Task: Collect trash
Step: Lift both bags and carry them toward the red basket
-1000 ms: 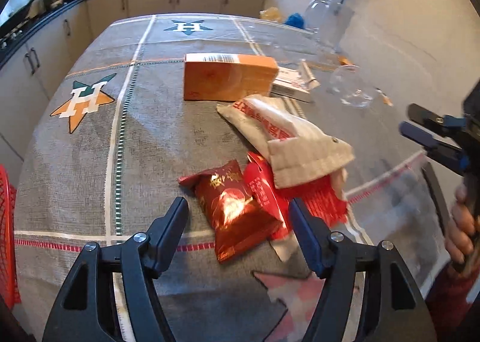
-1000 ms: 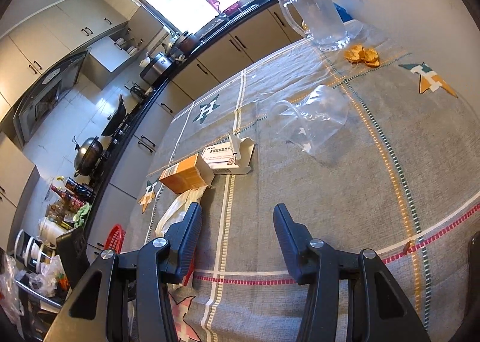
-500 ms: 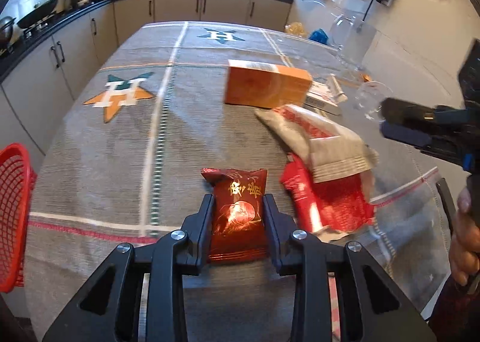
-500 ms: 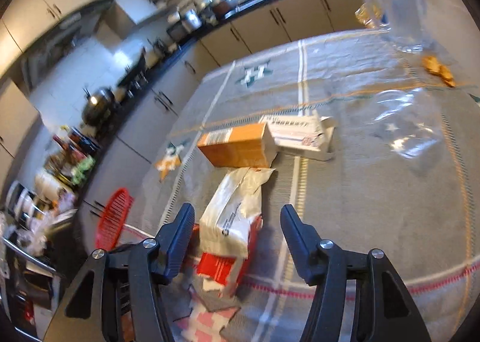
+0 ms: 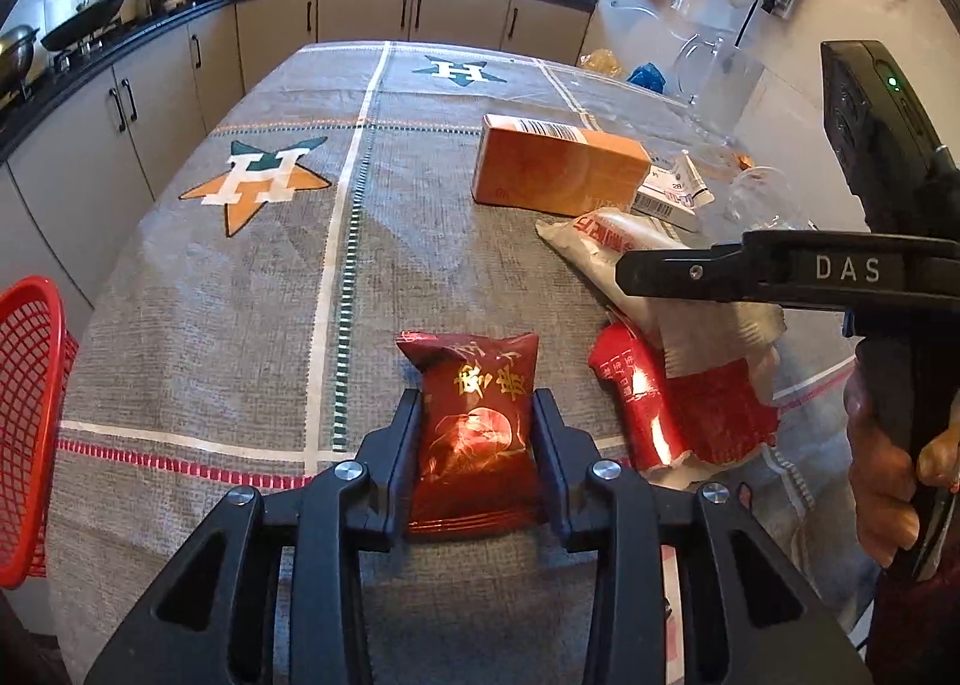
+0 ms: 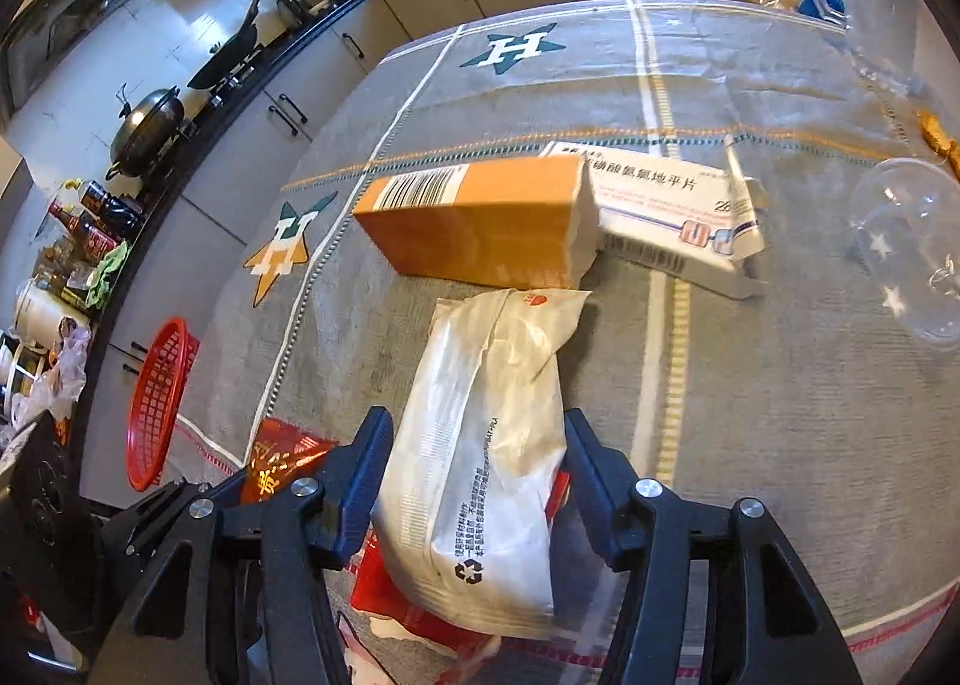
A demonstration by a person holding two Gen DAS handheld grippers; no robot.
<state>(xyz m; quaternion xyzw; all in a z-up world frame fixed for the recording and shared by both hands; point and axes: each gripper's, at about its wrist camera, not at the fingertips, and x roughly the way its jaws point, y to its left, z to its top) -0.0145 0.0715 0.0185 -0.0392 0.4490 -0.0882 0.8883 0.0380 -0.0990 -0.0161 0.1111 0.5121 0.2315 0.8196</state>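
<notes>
Now clamped in the left gripper (image 5: 474, 433) jaws, red packet (image 5: 474, 415) on the near table (image 5: 240, 277), gripped since a second ago; right gripper (image 6: 474, 463) newly straddling white bag (image 6: 486, 445), jaws wide, not yet closed.

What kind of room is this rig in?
Most likely a home kitchen: a counter with cabinets, a wok on the stove, and a cloth-covered table strewn with wrappers. The left gripper grips a red snack packet.
</notes>
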